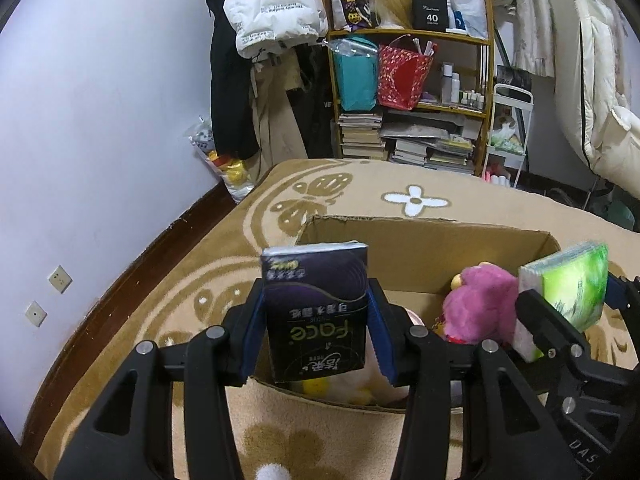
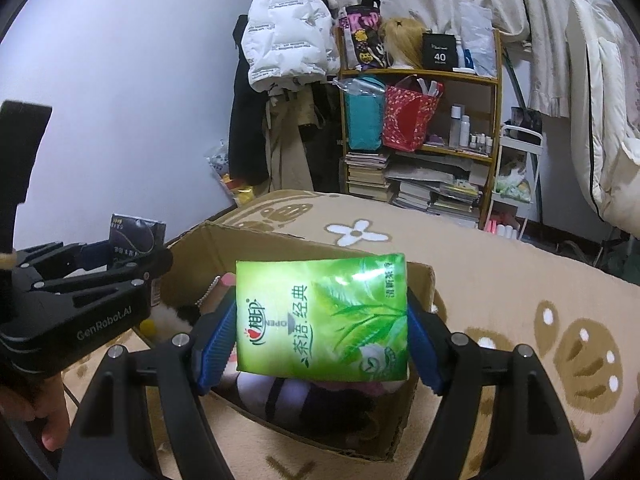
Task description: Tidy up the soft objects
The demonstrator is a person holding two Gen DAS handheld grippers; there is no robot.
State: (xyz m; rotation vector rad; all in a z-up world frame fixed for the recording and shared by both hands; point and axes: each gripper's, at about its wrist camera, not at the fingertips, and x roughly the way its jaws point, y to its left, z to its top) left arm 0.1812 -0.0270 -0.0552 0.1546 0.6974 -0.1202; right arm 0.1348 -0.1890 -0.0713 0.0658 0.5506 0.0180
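My left gripper (image 1: 316,316) is shut on a dark purple tissue pack (image 1: 318,308) and holds it upright above the near left edge of an open cardboard box (image 1: 420,252). My right gripper (image 2: 322,320) is shut on a green tissue pack (image 2: 324,320) above the same box (image 2: 420,280). The box holds a pink plush toy (image 1: 476,304), a white and yellow plush (image 1: 352,388) and a striped soft item (image 2: 288,396). The green pack (image 1: 572,284) and right gripper show at the right of the left wrist view. The left gripper with its dark pack (image 2: 136,240) shows at the left of the right wrist view.
The box sits on a beige patterned blanket (image 1: 360,188) over a bed. Behind stand a wooden shelf (image 1: 412,80) with bags, bottles and stacked books, hanging coats (image 1: 272,8), and a white trolley (image 1: 508,132). A lilac wall (image 1: 100,120) runs along the left.
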